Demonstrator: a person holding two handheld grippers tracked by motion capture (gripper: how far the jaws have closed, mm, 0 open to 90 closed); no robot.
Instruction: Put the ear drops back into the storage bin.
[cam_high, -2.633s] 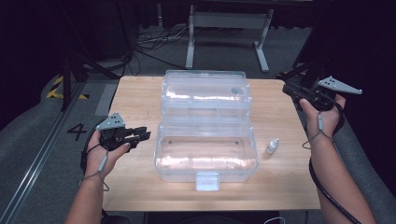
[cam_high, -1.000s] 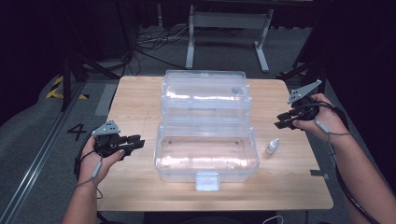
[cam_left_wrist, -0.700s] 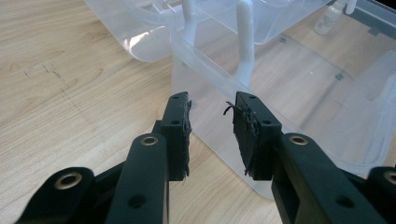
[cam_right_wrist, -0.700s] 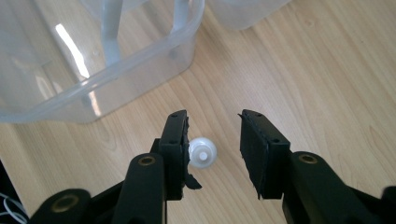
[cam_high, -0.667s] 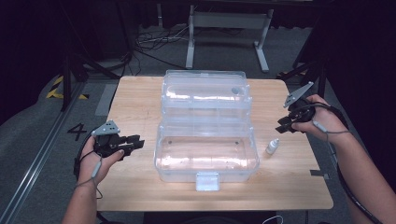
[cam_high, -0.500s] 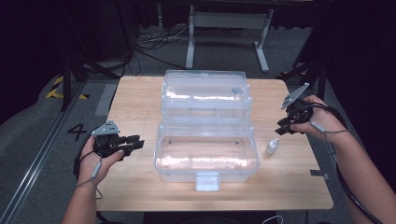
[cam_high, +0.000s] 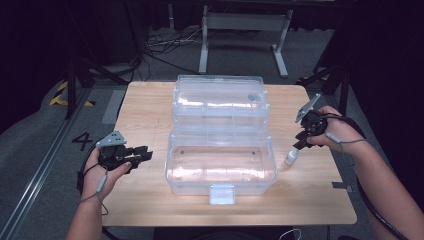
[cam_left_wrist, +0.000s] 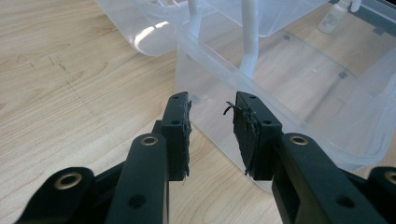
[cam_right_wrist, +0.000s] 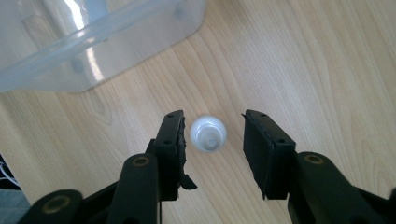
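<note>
A clear plastic box (cam_high: 220, 167) stands open in the middle of the wooden table (cam_high: 150, 110), its lid (cam_high: 218, 100) laid back behind it. A small white dropper bottle (cam_high: 291, 158) stands upright just right of the box. My right gripper (cam_high: 298, 146) points down over it, open. In the right gripper view the bottle's white cap (cam_right_wrist: 208, 133) lies between the two jaws, nearer the left one, with gaps on both sides. My left gripper (cam_high: 146, 153) is open at the box's left side; in the left gripper view (cam_left_wrist: 212, 116) its jaws face the box wall (cam_left_wrist: 219, 70), holding nothing.
The box is empty, with a latch tab (cam_high: 221, 194) at its front. A metal stand (cam_high: 245, 30) and cables lie on the floor beyond the table. A number 4 (cam_high: 81, 141) is marked on the floor to the left.
My right gripper has come down and left from the table's right edge to hang over the dropper bottle. The left gripper drew back slightly and has since stayed still.
</note>
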